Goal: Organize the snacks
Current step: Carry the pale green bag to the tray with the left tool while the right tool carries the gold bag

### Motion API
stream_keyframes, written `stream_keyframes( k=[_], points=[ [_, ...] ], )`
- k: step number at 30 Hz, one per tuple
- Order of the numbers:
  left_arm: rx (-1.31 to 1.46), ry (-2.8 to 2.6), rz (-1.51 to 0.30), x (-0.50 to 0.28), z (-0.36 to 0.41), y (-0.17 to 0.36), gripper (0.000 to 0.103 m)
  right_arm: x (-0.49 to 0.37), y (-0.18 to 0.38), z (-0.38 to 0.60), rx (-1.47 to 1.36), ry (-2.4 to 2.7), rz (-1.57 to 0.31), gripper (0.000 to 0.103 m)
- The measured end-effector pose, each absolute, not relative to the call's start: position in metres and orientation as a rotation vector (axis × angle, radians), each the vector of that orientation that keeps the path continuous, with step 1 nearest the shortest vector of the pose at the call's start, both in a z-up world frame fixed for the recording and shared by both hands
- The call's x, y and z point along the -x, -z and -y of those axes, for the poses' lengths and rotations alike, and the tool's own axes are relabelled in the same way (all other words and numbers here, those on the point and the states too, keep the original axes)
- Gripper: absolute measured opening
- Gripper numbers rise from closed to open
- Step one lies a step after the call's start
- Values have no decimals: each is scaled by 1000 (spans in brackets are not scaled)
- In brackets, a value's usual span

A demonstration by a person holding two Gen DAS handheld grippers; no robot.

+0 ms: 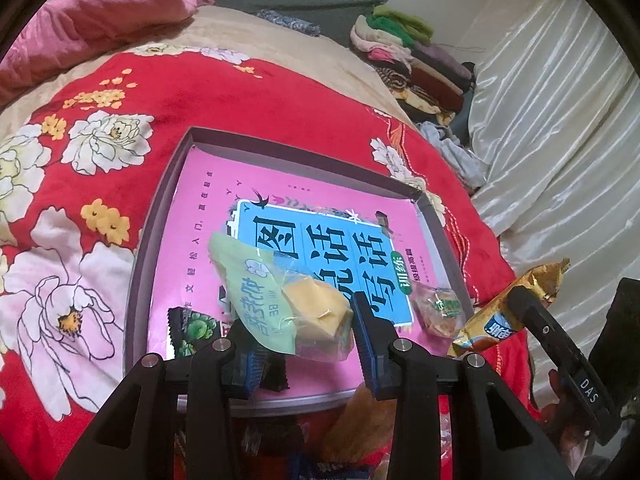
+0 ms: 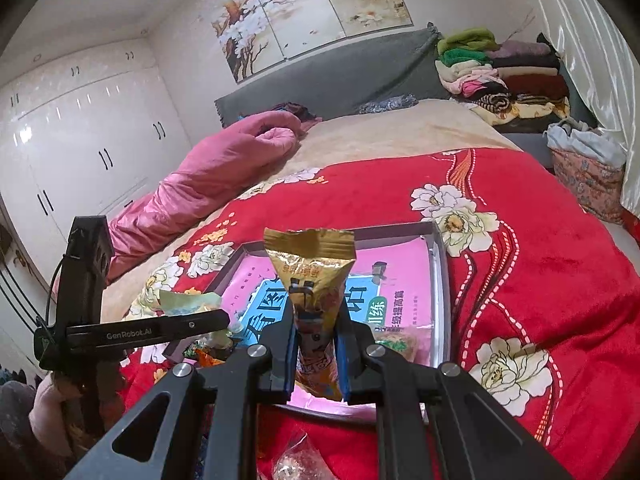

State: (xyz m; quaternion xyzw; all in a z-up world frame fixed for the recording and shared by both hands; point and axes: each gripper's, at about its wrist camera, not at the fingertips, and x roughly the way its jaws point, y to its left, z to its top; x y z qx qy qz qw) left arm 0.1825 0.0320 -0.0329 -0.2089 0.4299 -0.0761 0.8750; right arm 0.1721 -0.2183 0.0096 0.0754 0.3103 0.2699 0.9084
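Note:
A shallow grey box (image 1: 141, 248) with a pink book as its floor lies on the red bed cover. My left gripper (image 1: 308, 340) is shut on a light green cake packet (image 1: 280, 300) and holds it above the box's near side. A dark green-printed snack (image 1: 192, 330) and a clear-wrapped snack (image 1: 438, 312) lie in the box. My right gripper (image 2: 316, 344) is shut on a gold snack packet (image 2: 312, 276) and holds it upright over the box's (image 2: 442, 280) near edge. The gold packet also shows in the left wrist view (image 1: 508, 312).
The red floral blanket (image 1: 120, 120) covers the bed. A pink quilt (image 2: 208, 184) lies at the far left. Folded clothes (image 2: 504, 76) are stacked by the headboard. More wrapped snacks (image 2: 300, 460) lie on the blanket just below the grippers. White curtains (image 1: 560, 120) hang at the right.

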Motion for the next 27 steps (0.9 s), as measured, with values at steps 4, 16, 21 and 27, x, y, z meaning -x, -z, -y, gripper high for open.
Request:
stream_keyframes(
  k=[4, 16, 21, 27],
  points=[
    [429, 160, -903, -185, -29, 35, 40, -174, -8, 214, -139, -556, -646, 16],
    [415, 183, -927, -190, -19, 43, 40, -184, 4, 205, -118, -569, -717, 16],
    [406, 192, -933, -191, -15, 46, 40, -185, 10, 201, -119, -586, -752, 16],
    [403, 197, -942, -192, -14, 51, 40, -187, 16, 195, -109, -603, -788, 16]
  ],
)
